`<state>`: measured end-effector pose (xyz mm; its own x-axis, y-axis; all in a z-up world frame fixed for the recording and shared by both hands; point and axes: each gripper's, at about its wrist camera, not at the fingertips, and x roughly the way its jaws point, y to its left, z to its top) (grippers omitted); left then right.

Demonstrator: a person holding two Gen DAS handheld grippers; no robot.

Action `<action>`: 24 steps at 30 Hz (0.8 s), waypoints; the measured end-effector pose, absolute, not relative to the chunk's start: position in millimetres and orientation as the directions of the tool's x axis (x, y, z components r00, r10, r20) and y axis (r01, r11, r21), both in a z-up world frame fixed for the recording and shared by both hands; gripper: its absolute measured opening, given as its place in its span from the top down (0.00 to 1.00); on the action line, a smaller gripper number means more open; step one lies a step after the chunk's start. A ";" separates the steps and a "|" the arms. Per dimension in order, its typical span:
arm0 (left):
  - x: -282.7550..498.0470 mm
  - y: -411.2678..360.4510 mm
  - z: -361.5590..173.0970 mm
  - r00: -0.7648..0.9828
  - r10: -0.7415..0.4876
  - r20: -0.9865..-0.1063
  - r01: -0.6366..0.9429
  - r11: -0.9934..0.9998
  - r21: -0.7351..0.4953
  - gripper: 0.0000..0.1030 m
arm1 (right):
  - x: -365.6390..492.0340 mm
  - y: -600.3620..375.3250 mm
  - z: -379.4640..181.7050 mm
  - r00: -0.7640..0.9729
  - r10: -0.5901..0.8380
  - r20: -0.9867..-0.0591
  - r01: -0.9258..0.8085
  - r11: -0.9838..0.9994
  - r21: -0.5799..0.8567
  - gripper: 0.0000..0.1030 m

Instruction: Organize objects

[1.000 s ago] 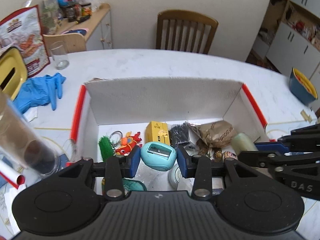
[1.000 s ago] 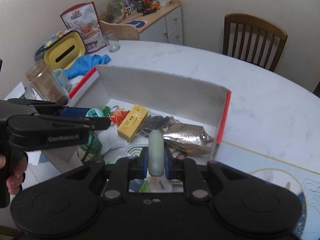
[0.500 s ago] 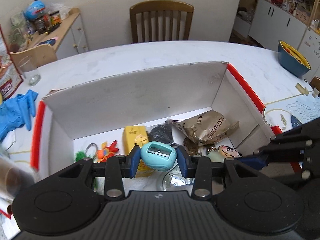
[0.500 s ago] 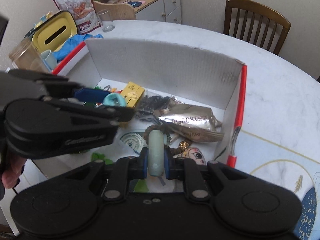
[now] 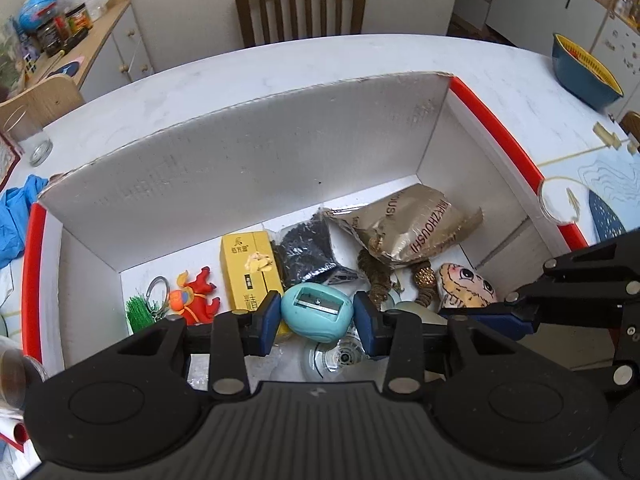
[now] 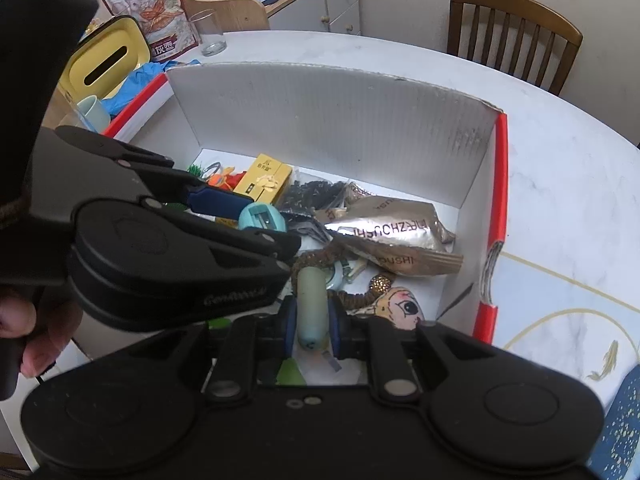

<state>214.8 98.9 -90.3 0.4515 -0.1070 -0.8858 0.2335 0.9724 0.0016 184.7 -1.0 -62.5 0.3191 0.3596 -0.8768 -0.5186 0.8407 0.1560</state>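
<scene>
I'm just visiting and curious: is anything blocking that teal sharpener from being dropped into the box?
Nothing covers the open box. The left hand-held gripper holds the teal sharpener over it, but the floor directly below is crowded: a clear round item and a yellow carton.

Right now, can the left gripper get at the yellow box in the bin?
Probably not yet: the left gripper is shut on a teal sharpener. The yellow box lies uncovered just beyond it, so the way looks free once emptied.
</scene>
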 end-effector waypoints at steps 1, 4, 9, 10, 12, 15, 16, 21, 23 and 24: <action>214.4 98.5 -90.3 0.451 -0.109 -0.886 0.236 0.972 0.000 0.60 | 184.4 -0.9 -62.2 0.315 0.362 -0.877 -0.521 0.838 0.159 0.81; 212.8 98.7 -89.4 0.452 -0.109 -0.885 0.230 0.973 -0.003 0.52 | 181.8 -0.6 -61.1 0.314 0.364 -0.877 -0.527 0.835 0.159 0.77; 206.1 102.7 -84.6 0.476 -0.107 -0.873 0.207 0.978 -0.007 0.41 | 178.0 -2.0 -59.2 0.311 0.376 -0.873 -0.528 0.832 0.170 0.71; 204.7 104.1 -83.3 0.478 -0.108 -0.871 0.199 0.980 -0.012 0.41 | 177.1 -2.5 -58.3 0.312 0.380 -0.871 -0.528 0.831 0.173 0.69; 200.8 107.4 -79.5 0.493 -0.109 -0.863 0.187 0.982 -0.017 0.41 | 174.1 -3.5 -55.7 0.317 0.386 -0.866 -0.530 0.830 0.175 0.66; 193.8 114.7 -71.6 0.519 -0.110 -0.848 0.158 0.987 -0.031 0.41 | 169.4 -6.8 -50.0 0.327 0.402 -0.855 -0.533 0.826 0.185 0.61; 191.1 117.5 -68.8 0.527 -0.114 -0.842 0.149 0.988 -0.041 0.37 | 167.5 -8.5 -47.4 0.331 0.408 -0.851 -0.533 0.825 0.188 0.59; 174.2 130.2 -54.5 0.575 -0.114 -0.810 0.102 0.992 -0.068 0.35 | 157.2 -18.5 -31.7 0.364 0.452 -0.815 -0.545 0.812 0.207 0.43; 166.0 133.5 -49.3 0.590 -0.116 -0.799 0.096 0.993 -0.073 0.35 | 153.2 -23.4 -25.1 0.378 0.475 -0.795 -0.553 0.805 0.218 0.38; 161.9 134.9 -46.7 0.597 -0.113 -0.794 0.092 0.993 -0.072 0.33 | 151.9 -24.9 -22.2 0.384 0.480 -0.789 -0.552 0.804 0.221 0.36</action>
